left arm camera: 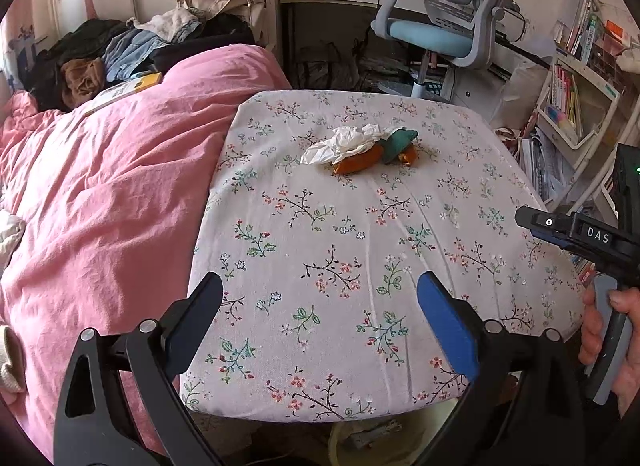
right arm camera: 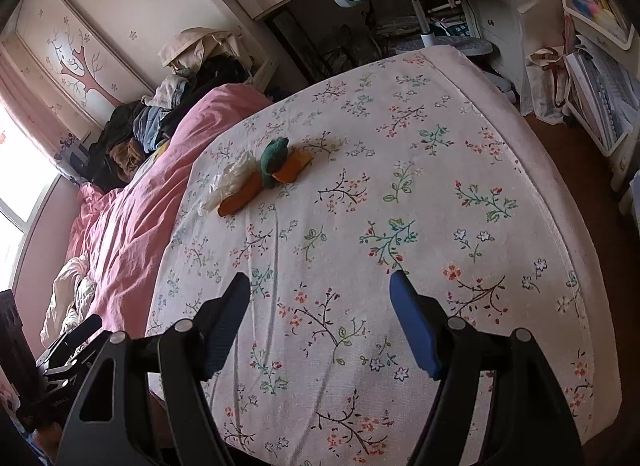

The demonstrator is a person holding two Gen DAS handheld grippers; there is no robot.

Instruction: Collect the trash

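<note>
I see the trash lying in one small heap on the floral sheet (left arm camera: 320, 250), toward the far end of the bed and well apart from both of my tools. The heap is a crumpled white tissue (left arm camera: 340, 143), two orange wrappers (left arm camera: 358, 163) and a dark green crumpled piece (left arm camera: 398, 141) — all touching each other, the tissue lying partly over the longer orange one. My left gripper (left arm camera: 320, 330) is spread wide and holds nothing; my right gripper (right arm camera: 320, 322) is also spread wide and empty, and both hover above the near part of the sheet. I judge that these things are very light and soft, so they will crush easily and not break, but the orange pieces look like smooth foil or plastic and may slip. I would take the tissue at its thickest bunched middle, not at a loose corner, because a corner can tear or slide out. The soft mattress under the sheet will give way — so pressing down too deep could pinch the cloth together with the trash. The pink blanket (left arm camera: 112, 185) lies beside the heap, on its left.
</note>
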